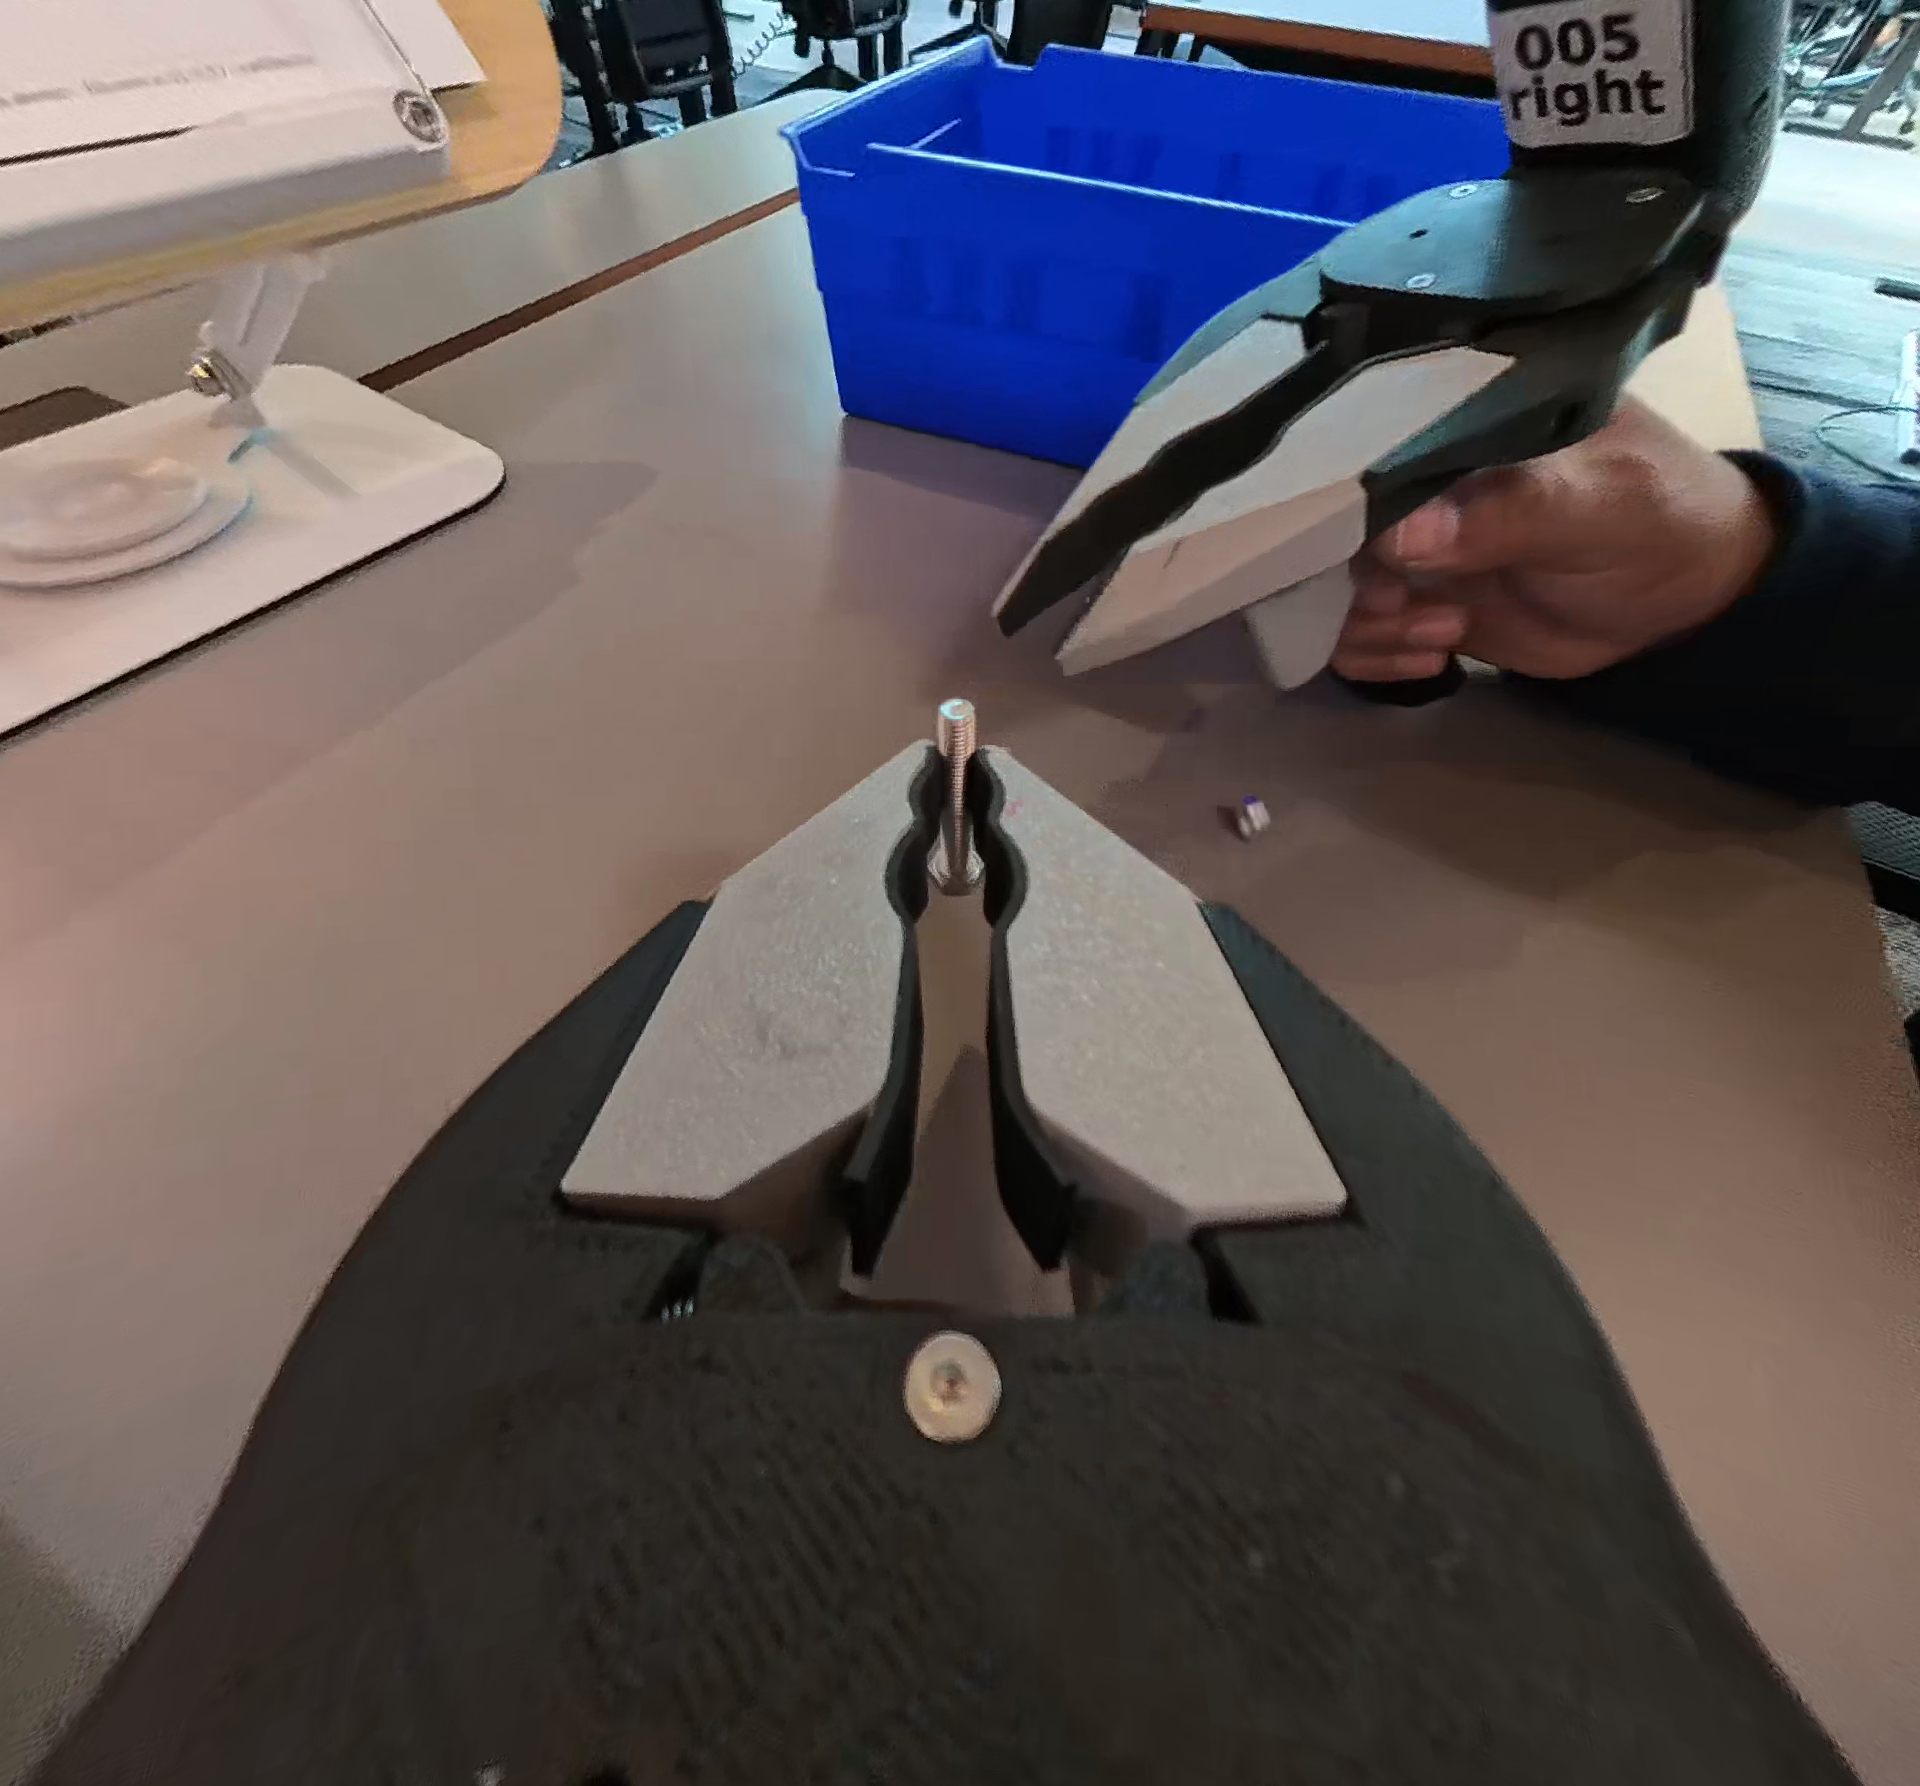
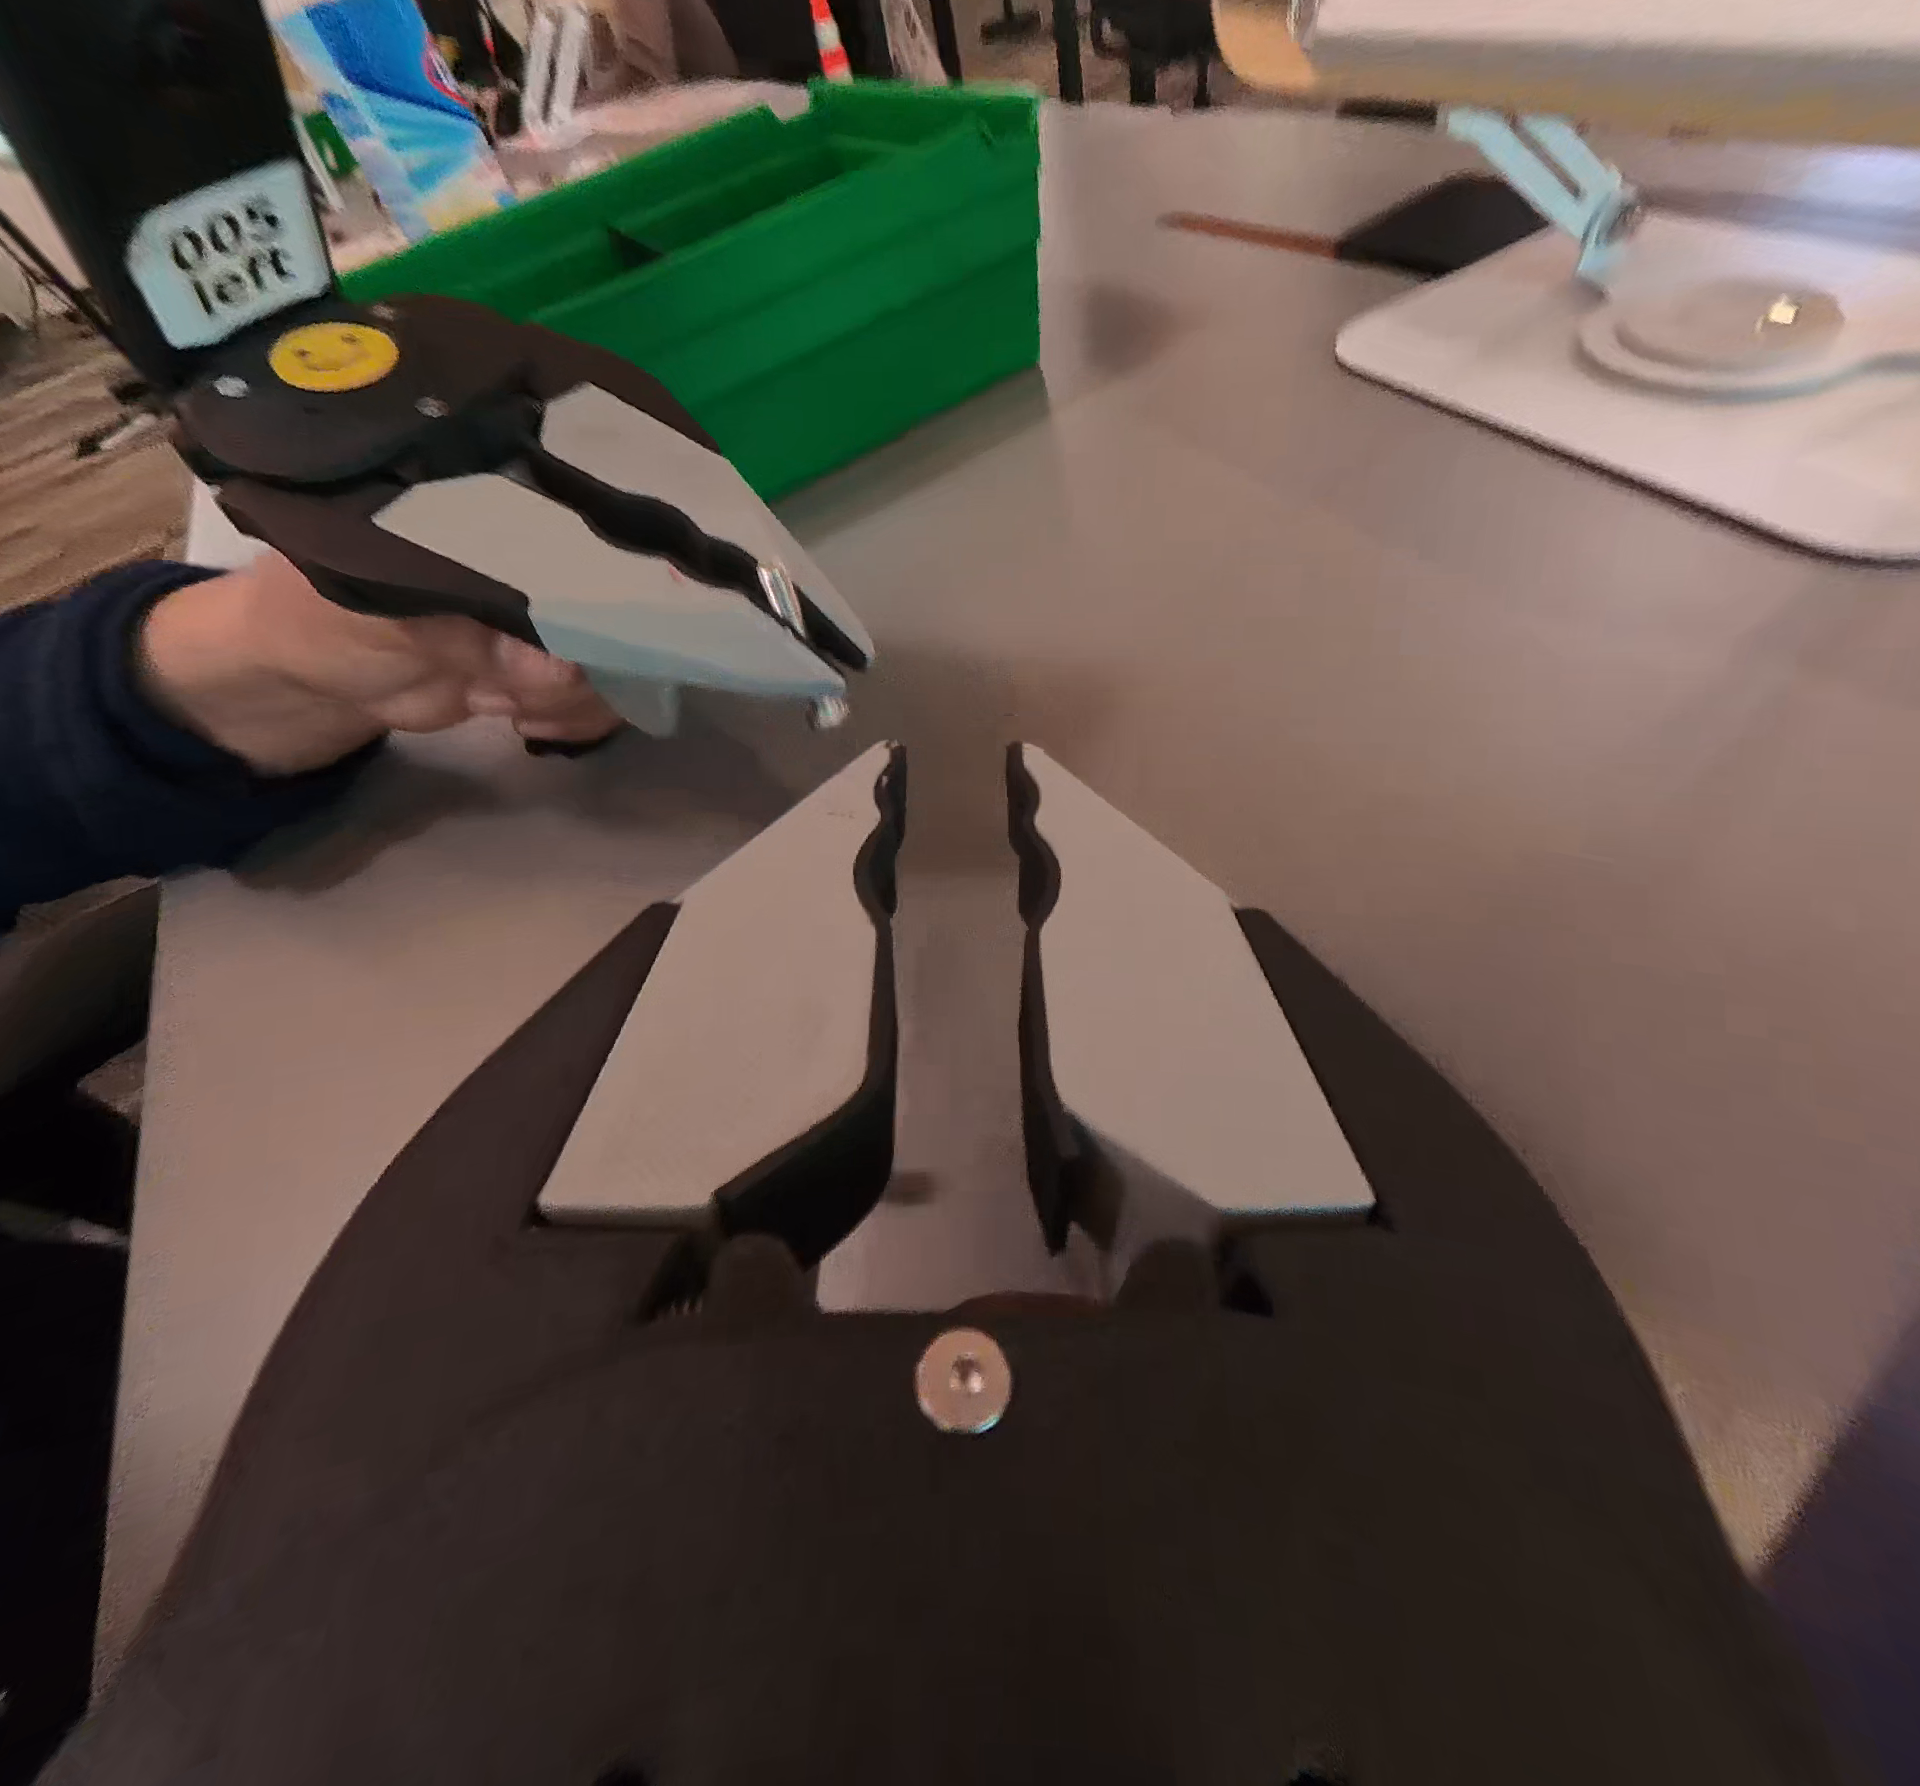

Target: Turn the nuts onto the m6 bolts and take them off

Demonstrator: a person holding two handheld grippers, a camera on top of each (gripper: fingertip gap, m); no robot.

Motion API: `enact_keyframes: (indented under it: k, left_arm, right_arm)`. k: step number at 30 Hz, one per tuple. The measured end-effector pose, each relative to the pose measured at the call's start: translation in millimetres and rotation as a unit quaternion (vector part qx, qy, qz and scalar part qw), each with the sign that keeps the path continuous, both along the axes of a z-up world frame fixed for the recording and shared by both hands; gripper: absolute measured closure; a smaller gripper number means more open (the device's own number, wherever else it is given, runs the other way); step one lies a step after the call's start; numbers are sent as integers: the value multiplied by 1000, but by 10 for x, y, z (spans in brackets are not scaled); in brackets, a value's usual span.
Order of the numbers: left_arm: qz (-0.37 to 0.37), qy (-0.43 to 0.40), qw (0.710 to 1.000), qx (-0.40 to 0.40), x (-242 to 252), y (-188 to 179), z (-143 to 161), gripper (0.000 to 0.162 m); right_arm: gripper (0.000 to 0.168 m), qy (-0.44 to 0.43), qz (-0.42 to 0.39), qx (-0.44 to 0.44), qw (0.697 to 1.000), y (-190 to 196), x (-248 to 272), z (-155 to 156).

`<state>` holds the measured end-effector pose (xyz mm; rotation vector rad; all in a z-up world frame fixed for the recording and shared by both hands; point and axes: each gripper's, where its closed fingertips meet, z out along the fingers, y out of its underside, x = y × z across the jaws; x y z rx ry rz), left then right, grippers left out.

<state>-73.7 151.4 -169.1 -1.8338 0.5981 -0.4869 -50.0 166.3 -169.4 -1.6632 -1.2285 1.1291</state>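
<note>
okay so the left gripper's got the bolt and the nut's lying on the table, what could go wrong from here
1. The nut is tiny and lies loose on the table; the open right gripper could nudge it away rather than pinch it.
2. The left gripper holds the bolt only at the fingertips, so threading pressure might tilt it.

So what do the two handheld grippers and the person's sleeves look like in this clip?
Both the left gripper and the right gripper have black, textured printed bodies, flat grey fingers lined with wavy black pads, and a silver screw at the base. Each carries a white label; the left also has a yellow smiley sticker. Sleeves are dark navy.
</note>
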Motion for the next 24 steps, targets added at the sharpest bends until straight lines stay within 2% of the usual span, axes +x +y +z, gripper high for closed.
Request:
enact_keyframes:
  k: [4,7,9,11,14,17,20,24]
  left_arm:
    - [-2,10,1000,-4,14,5,-54,159]
    - [1,25,1000,1,14,18,-78,159]
    - [5,23,1000,6,-10,21,-56,159]
    - [7,21,1000,6,-32,22,-40,159]
    - [6,13,1000,9,-25,9,9,159]
    - [-2,10,1000,11,26,-12,30,159]
    - [-11,17,1000,7,92,-25,-22,159]
    - [-17,23,1000,3,121,-50,-64,159]
  right_arm:
    - [149,-47,-2,3,999,8,16,-187]
    - [150,-42,-9,50,998,0,81,-52]
    - [149,-28,38,42,998,-255,220,172]
    - [145,-70,101,36,992,-646,514,240]
    - [150,-188,146,98,966,-1069,1233,93]
    - [145,-255,148,93,951,-1255,1739,-110]
    - [142,-280,124,118,945,-1205,1784,-315]
    - [145,-290,135,122,940,-1185,1698,-505]
